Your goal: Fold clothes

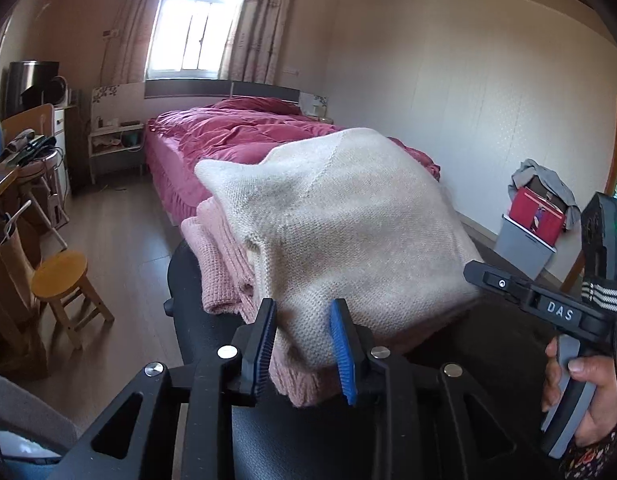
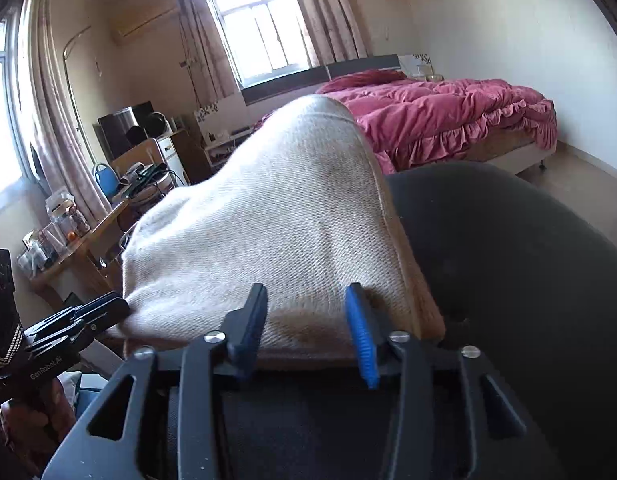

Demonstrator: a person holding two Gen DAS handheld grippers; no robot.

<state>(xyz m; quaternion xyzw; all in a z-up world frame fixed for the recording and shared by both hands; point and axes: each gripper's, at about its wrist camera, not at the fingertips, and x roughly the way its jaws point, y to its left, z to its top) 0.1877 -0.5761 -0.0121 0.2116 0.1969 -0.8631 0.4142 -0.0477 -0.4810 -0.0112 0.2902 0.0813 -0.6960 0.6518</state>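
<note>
A folded cream knit sweater (image 1: 340, 220) (image 2: 268, 220) lies on a pink knit garment (image 1: 220, 264), both resting on a black padded chair (image 1: 184, 280) (image 2: 508, 260). My left gripper (image 1: 304, 346) is open at the sweater's near edge, and the cloth's hem sits between its blue-padded fingers (image 1: 342, 344). My right gripper (image 2: 306, 332) is open too, its fingers standing wide on either side of the near edge of the pile. In the left wrist view the right gripper's tip (image 1: 480, 276) touches the sweater's right corner. A hand (image 1: 588, 400) holds its grip.
A bed with a magenta quilt (image 1: 236, 136) (image 2: 448, 108) stands behind the chair. A small wooden stool (image 1: 60, 276) and a cluttered desk (image 2: 68, 248) are at the left. A grey bin topped by a red box (image 1: 524, 244) stands by the right wall.
</note>
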